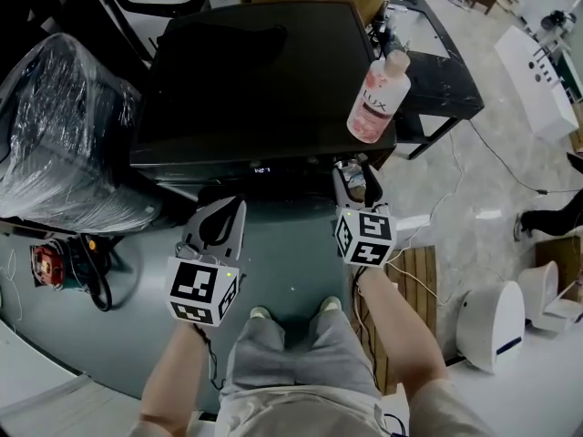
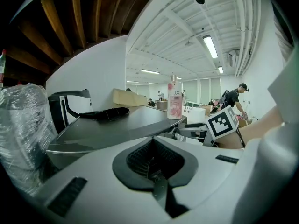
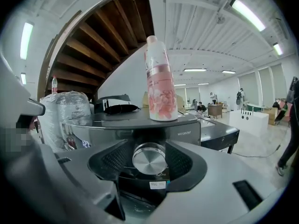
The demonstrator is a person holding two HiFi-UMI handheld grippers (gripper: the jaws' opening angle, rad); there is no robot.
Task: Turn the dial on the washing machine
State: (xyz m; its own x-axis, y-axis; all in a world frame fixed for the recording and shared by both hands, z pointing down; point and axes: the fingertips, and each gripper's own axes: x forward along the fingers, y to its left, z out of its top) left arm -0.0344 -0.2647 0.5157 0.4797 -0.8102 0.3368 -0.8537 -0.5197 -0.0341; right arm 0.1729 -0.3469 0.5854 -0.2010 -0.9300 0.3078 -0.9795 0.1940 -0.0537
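Round brushed-metal dial [image 3: 149, 158] between the wide, ribbed jaws of your right gripper [image 3: 149, 164].
Your left gripper [image 2: 158, 181] has its jaws together, empty; the dark glossy washing machine [image 1: 255, 71] stands on a grey floor [image 1: 291, 267].

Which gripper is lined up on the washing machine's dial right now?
The right gripper: the silver dial sits between its spread jaws. The left gripper has its jaws together with nothing between them.

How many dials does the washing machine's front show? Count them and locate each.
1: a silver dial on the washing machine's front panel, between the right gripper's jaws. The gripper body may hide others.
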